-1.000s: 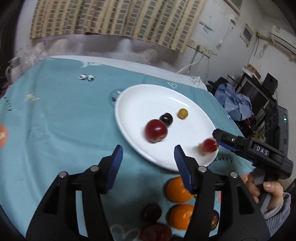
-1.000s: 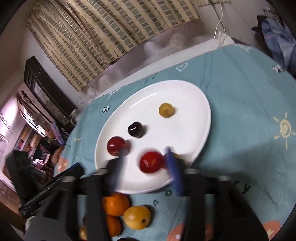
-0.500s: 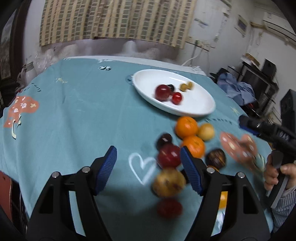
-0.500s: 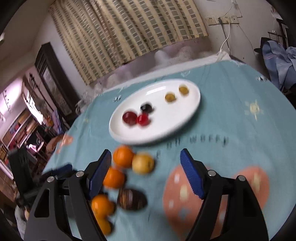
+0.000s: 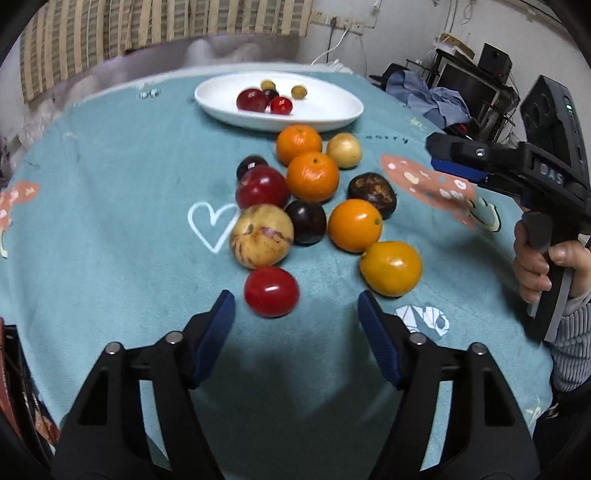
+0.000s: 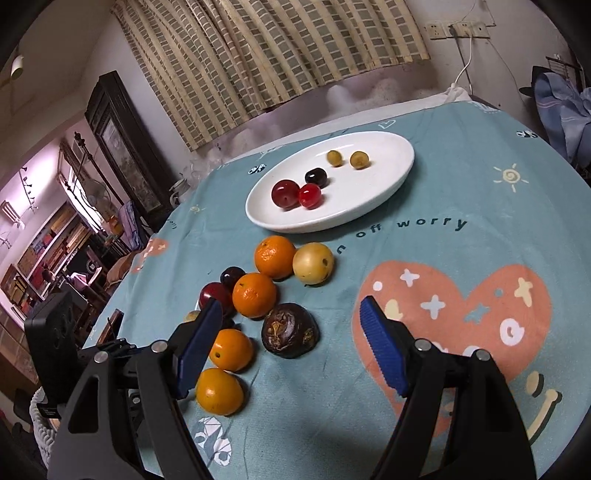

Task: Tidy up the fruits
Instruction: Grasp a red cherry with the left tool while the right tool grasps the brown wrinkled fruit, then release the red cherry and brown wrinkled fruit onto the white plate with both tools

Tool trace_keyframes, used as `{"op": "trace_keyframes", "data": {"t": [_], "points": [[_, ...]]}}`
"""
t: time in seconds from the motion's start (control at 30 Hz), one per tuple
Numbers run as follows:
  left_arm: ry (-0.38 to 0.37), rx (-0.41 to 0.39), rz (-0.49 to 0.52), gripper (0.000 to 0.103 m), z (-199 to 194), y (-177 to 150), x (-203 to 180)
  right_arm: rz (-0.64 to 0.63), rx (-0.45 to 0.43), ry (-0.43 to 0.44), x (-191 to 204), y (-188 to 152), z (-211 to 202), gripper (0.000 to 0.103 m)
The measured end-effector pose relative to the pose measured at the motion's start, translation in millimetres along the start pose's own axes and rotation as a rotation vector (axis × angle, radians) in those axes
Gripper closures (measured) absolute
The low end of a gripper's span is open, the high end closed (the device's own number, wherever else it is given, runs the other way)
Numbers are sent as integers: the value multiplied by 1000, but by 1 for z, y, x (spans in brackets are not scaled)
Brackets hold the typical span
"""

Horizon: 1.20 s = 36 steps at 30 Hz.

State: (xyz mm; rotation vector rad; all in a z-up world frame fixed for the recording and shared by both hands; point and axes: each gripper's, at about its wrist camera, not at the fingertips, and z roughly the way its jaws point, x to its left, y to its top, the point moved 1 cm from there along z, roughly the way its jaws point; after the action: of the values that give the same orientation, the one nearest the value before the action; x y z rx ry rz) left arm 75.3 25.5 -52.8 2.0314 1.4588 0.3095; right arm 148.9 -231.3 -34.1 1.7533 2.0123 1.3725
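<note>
Left wrist: left gripper [image 5: 295,314] jaws spread, empty, red fruit [image 5: 271,291] just ahead btwn them, likely next pick. Right gripper [image 6: 291,325] also released, dark fruit [image 6: 290,330] btwn tips; plate [image 6: 369,210] w/ small fruits well beyond, prob the sorting spot.

Five small fruits [image 6: 299,188] on white plate [image 6: 388,184]; others [image 5: 314,206] clustered before it.

A woven bamboo blind [image 6: 280,55] with a checked pattern hangs across the far wall. Right of it, a power strip [image 6: 458,26] on the white wall [image 6: 498,51] feeds a white cable [image 6: 463,62] downward. A tall dark cabinet [image 6: 122,140] stands at left, beside a pink-lit room with shelves [image 6: 48,236]. Blue cloth [image 5: 432,99] lies by dark electronics [image 5: 476,77].
</note>
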Motion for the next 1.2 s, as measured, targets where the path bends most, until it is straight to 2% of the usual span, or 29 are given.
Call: {"op": "trace_keyframes", "data": {"t": [0.23, 0.27, 0.37, 0.43, 0.5, 0.63, 0.73, 0.77, 0.8, 0.83, 0.97, 1.07, 1.2], "points": [[-30, -5, -101, 60, 3, 7, 18, 9, 40, 9, -2, -5, 8, 26], [-35, -7, -112, 72, 4, 8, 20, 5, 46, 10, -1, -6, 10, 26], [-63, -17, -128, 73, 2, 7, 23, -8, 71, 11, 1, -9, 15, 33], [-69, -23, -112, 73, 2, 8, 18, -6, 94, 15, 1, -10, 20, 43], [-80, -20, -104, 73, 2, 9, 15, 5, 122, 29, 0, -12, 28, 48], [-104, -12, -133, 73, 4, 8, 20, -5, 176, 2, 2, -14, 46, 49], [-107, -8, -135, 73, 5, 8, 20, -76, 175, -42, 12, -14, 55, 49], [-107, -7, -134, 73, 6, 8, 19, -93, 176, -53, 15, -14, 57, 51], [-111, -9, -134, 73, 6, 9, 19, -108, 180, -57, 18, -15, 57, 58], [-114, -11, -133, 73, 6, 8, 18, -117, 184, -43, 19, -16, 57, 59], [-103, -58, -108, 73, -3, 9, 13, -139, 143, -34, 22, -14, 47, 59], [-94, -96, -98, 73, -11, 14, 11, -90, 87, -4, 14, -5, 31, 59], [-78, -133, -101, 73, -20, 48, 18, -45, 45, 26, 6, 21, 20, 59]]}}
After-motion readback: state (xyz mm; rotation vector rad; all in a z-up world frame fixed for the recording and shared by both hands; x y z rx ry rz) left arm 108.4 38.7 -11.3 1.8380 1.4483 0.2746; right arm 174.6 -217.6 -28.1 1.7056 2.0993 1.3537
